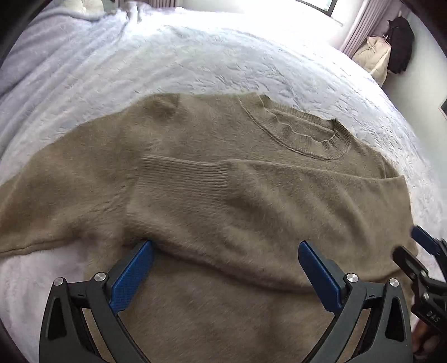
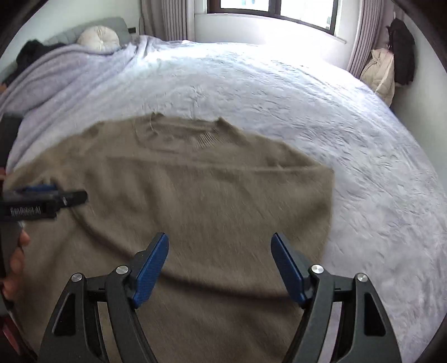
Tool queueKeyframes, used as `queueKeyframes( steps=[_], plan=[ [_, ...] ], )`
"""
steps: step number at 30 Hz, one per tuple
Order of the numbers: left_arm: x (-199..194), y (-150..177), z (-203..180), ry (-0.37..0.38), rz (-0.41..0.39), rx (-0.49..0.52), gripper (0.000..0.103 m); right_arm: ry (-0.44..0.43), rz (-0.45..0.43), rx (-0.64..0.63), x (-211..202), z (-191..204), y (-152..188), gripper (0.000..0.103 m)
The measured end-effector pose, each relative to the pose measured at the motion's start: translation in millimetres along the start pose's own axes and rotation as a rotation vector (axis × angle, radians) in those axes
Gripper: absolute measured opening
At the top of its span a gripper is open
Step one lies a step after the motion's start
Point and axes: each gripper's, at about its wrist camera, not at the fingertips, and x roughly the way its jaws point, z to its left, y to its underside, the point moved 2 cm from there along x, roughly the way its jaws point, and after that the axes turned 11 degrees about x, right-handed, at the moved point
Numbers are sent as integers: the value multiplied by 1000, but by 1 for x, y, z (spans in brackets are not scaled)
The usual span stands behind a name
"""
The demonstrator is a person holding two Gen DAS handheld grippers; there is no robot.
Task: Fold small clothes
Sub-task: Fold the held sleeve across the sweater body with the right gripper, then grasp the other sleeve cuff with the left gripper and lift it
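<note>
A fuzzy tan sweater (image 1: 212,156) lies flat on the bed, neck away from me. One sleeve is folded across the chest, its ribbed cuff (image 1: 184,170) near the middle. My left gripper (image 1: 225,248) is open and empty just above the folded sleeve. My right gripper (image 2: 219,241) is open and empty over the sweater's (image 2: 195,181) lower body. The right gripper's tip shows at the right edge of the left wrist view (image 1: 419,251); the left gripper shows at the left edge of the right wrist view (image 2: 47,199).
A pale lilac fluffy blanket (image 2: 279,92) covers the bed. A round cushion (image 2: 97,37) and dark clothes (image 2: 33,50) lie at the headboard. Coats (image 2: 391,61) hang at the right wall by the curtain. A window (image 2: 273,8) is behind.
</note>
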Motion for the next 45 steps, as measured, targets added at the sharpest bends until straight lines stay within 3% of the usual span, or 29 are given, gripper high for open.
queueKeyframes(
  steps=[2, 4, 7, 10, 13, 15, 17, 21, 24, 27, 30, 32, 35, 38, 41, 45],
  plan=[
    [17, -3, -4, -59, 41, 36, 103, -5, 62, 22, 27, 5, -13, 79],
    [31, -11, -2, -81, 43, 49, 103, 77, 124, 40, 61, 4, -20, 81],
    [33, -19, 6, -79, 36, 12, 103, 98, 74, 107, 75, -4, -38, 84],
    [15, -16, 9, -92, -4, 7, 103, 77, 84, 198, 70, -9, -48, 84],
    [1, -10, 2, -98, -60, 39, 103, 41, 29, 142, 49, -2, -44, 84],
    [10, -5, -1, -122, -26, 63, 103, 94, 35, 131, 44, -2, -32, 84],
    [27, 0, 5, -163, 19, 75, 103, 85, 94, 149, 45, -1, -16, 84],
    [4, 15, 23, -125, -24, 13, 103, 142, 61, -39, 23, 29, 14, 85],
    [-19, 26, 47, -141, -69, -69, 103, 57, 44, -40, 6, 46, 11, 85],
    [-36, 43, 100, -174, -81, -236, 103, 1, -6, -59, 2, 73, -3, 85],
    [-49, 71, 186, -293, -62, -460, 103, -2, 27, -64, 22, 101, -10, 85],
    [-53, 92, 233, -308, -45, -595, 103, -23, 71, -80, 37, 120, -5, 85],
    [-55, 121, 305, -248, -61, -758, 103, -9, 81, -135, 52, 139, 11, 87],
    [-59, 127, 333, -172, -102, -808, 103, 52, 31, -190, 56, 150, 18, 88],
    [-66, 129, 350, -132, -188, -859, 103, 39, 44, -166, 57, 146, 15, 89],
    [-54, 130, 379, -44, -230, -902, 103, 55, 41, -166, 63, 152, 20, 90]
  ],
)
